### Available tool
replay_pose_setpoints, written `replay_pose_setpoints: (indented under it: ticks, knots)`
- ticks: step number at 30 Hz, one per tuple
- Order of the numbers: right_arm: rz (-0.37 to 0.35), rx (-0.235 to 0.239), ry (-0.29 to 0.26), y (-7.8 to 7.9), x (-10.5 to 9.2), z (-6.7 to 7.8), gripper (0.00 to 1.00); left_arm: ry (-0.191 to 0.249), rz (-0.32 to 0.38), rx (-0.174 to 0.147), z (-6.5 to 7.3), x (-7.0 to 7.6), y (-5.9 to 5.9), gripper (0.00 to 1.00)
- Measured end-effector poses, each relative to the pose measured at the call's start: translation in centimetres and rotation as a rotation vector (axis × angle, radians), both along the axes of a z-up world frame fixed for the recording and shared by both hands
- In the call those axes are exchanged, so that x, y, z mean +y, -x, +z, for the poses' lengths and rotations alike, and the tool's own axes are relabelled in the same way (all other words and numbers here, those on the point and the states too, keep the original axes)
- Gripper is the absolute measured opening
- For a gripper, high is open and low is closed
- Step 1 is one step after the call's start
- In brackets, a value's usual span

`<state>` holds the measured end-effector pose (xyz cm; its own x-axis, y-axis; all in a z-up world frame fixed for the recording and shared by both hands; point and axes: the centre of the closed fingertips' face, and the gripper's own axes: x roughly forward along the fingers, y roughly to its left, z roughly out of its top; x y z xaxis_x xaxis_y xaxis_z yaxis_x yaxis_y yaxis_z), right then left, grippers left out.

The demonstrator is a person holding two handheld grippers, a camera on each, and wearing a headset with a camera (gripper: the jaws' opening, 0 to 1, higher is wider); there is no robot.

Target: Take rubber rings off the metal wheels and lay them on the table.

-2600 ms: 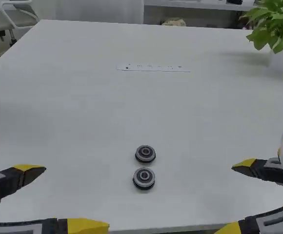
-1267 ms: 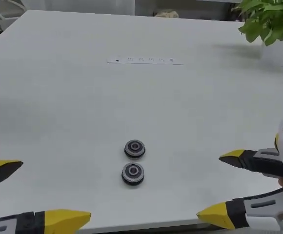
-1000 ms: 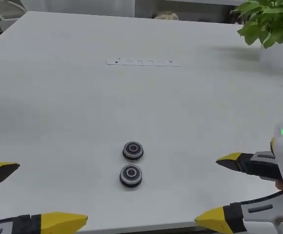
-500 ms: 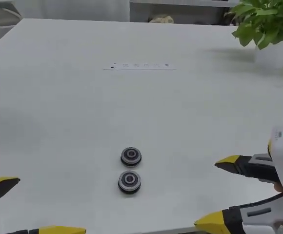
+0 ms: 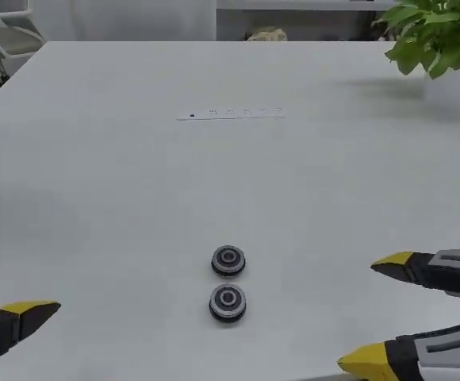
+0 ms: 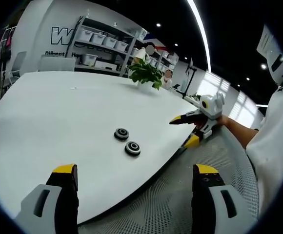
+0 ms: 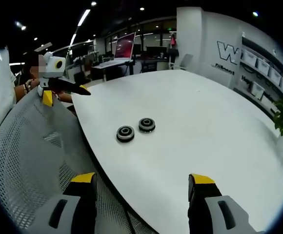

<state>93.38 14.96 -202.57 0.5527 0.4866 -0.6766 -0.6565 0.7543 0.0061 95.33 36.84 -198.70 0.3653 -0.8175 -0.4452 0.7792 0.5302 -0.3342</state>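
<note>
Two small metal wheels, a nearer wheel [image 5: 228,302] and a farther wheel [image 5: 228,261], sit just apart on a white table [image 5: 214,175], close to its near edge. Each wears its dark rubber ring [image 5: 213,305]. The left gripper [image 6: 134,169] and right gripper [image 5: 373,313] flank them, well apart, jaws spread wide and empty. They are likely poised so one can steady a wheel while the other peels.

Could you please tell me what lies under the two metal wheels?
The farther wheel and the nearer wheel lie flat on the white table; the patch beneath each is covered by the wheel itself.
</note>
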Motion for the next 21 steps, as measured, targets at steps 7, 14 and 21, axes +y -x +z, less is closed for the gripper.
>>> replay_pose_setpoints:
  ticks: [7, 14, 21]
  knots:
    - [0.04, 0.032, 0.12, 0.5, -0.5, -1.2, 0.75, 0.004, 0.028, -0.022, 0.2, 0.4, -0.5, 0.97]
    - [0.016, 0.033, 0.09, 0.3, -0.6, -1.1, 0.74, 0.007, 0.019, -0.022, 0.2, 0.4, -0.5, 0.98]
    - [0.047, 0.057, 0.095, 0.8, -0.2, -1.4, 0.75, 0.005, 0.023, -0.025, 0.2, 0.4, -0.6, 0.98]
